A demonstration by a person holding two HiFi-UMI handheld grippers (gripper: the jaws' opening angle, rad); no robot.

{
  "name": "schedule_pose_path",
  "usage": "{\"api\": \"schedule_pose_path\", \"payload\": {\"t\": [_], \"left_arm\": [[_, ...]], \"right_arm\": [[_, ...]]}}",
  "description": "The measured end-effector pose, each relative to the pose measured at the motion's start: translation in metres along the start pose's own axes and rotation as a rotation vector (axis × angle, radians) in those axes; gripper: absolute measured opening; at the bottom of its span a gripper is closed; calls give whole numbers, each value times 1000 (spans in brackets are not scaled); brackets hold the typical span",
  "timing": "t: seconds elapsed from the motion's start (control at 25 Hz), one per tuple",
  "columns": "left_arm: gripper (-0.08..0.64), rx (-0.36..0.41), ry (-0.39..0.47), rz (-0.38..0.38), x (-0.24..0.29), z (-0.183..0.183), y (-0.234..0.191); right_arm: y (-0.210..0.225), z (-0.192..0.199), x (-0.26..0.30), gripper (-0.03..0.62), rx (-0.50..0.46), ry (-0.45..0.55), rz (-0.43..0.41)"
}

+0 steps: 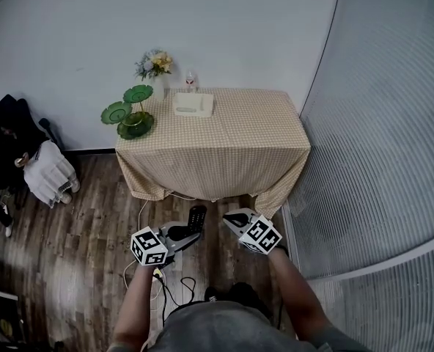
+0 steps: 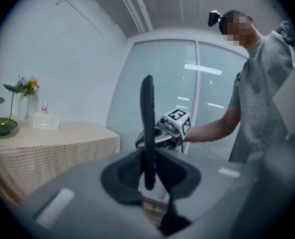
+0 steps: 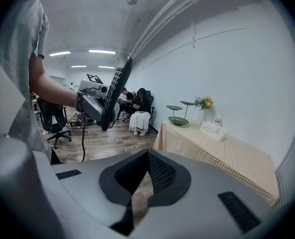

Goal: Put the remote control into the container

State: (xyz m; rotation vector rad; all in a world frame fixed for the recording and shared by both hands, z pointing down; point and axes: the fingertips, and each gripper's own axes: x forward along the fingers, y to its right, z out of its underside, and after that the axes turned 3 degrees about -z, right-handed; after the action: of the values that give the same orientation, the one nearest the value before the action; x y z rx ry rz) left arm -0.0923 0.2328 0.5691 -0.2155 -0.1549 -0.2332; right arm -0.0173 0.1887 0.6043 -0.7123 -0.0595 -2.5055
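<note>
A black remote control [image 1: 196, 217] stands upright between the jaws of my left gripper [image 1: 190, 233], which is shut on its lower end. In the left gripper view the remote control [image 2: 147, 123] rises edge-on from the left gripper [image 2: 148, 176]. My right gripper [image 1: 232, 217] hangs beside it, shut with nothing between its pads; in its own view the right gripper [image 3: 146, 166] shows closed jaws. The white container [image 1: 193, 104] sits at the table's far edge, well ahead of both grippers, and shows as the container [image 3: 213, 130] and container [image 2: 45, 121] in the gripper views.
The table [image 1: 232, 141] wears a checked cloth hanging to the floor. A green leaf-shaped stand [image 1: 129, 116], a flower vase [image 1: 155, 68] and a small bottle [image 1: 190, 81] stand near the container. A seated person [image 3: 140, 111] and an office chair [image 3: 50, 123] are to the left. Cables [image 1: 169, 288] lie on the wooden floor.
</note>
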Motion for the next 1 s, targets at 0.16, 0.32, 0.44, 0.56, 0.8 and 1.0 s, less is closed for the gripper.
{"api": "schedule_pose_path", "payload": {"t": [0.16, 0.32, 0.44, 0.56, 0.8, 1.0], "left_arm": [[61, -3, -14, 9, 0, 5, -6], [61, -14, -11, 15, 0, 7, -14], [61, -18, -6, 12, 2, 5, -22], [61, -13, -8, 13, 2, 2, -27], [61, -8, -11, 29, 6, -1, -24], [61, -9, 15, 24, 4, -8, -28]], "right_arm": [[4, 5, 6, 17, 13, -7, 2], [8, 6, 11, 17, 15, -5, 6], [15, 8, 14, 16, 22, -6, 8], [20, 7, 15, 16, 25, -5, 12], [24, 9, 14, 17, 34, 2, 21], [28, 8, 18, 17, 29, 9, 16]]}}
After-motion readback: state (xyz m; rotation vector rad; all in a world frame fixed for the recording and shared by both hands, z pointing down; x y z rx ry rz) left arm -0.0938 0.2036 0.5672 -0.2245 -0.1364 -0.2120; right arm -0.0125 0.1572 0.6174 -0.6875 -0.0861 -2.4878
